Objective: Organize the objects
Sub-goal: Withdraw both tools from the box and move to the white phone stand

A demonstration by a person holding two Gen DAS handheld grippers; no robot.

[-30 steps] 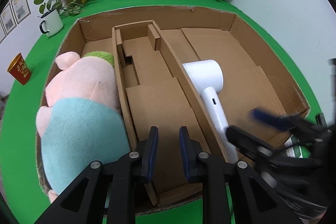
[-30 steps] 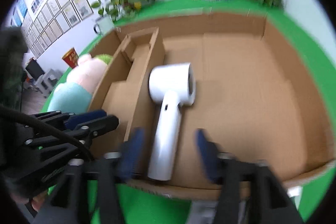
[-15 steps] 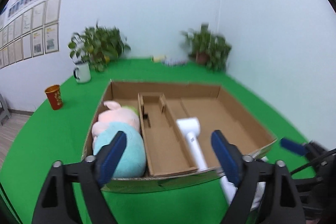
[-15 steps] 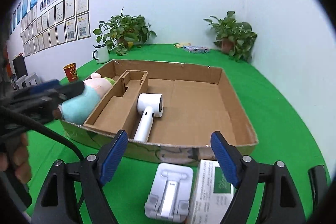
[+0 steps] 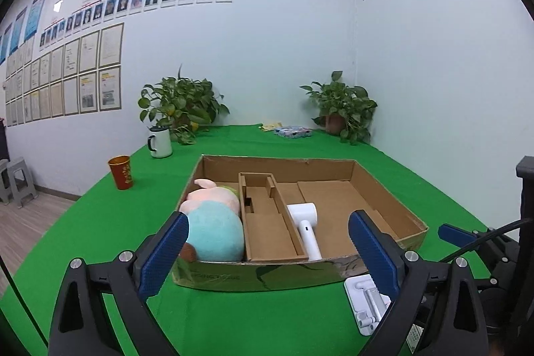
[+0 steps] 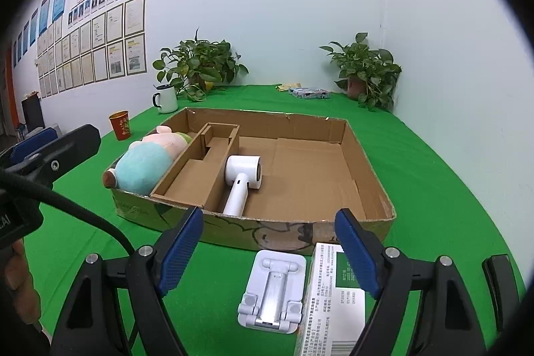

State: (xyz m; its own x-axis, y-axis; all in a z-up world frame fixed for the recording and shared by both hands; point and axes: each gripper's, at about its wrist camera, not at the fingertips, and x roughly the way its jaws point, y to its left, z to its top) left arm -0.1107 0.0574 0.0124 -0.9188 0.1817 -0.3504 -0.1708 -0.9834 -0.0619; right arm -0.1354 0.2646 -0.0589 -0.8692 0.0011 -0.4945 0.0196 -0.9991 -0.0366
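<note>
A shallow cardboard box (image 5: 233,277) (image 6: 293,232) sits on the green table. A plush pig (image 5: 213,222) (image 6: 147,162) lies in its left compartment. A white hair dryer (image 5: 305,229) (image 6: 242,182) lies in the right compartment beside the divider. The middle compartment holds nothing. A white phone stand (image 6: 272,291) (image 5: 367,302) and a white-green carton (image 6: 333,299) lie on the table in front of the box. My left gripper (image 5: 267,252) is open and empty, held back from the box front. My right gripper (image 6: 268,247) is open and empty above the stand and carton.
A red cup (image 5: 121,172) (image 6: 120,124) and a white mug (image 5: 160,142) (image 6: 166,99) stand left of the box. Two potted plants (image 5: 182,109) (image 5: 343,107) and a flat blue package (image 5: 292,131) sit at the table's back. Walls close the back and right.
Both grippers have pulled back and up from inside the box to in front of it. The left gripper has opened from nearly shut to wide; the right stays open. The hair dryer lies released.
</note>
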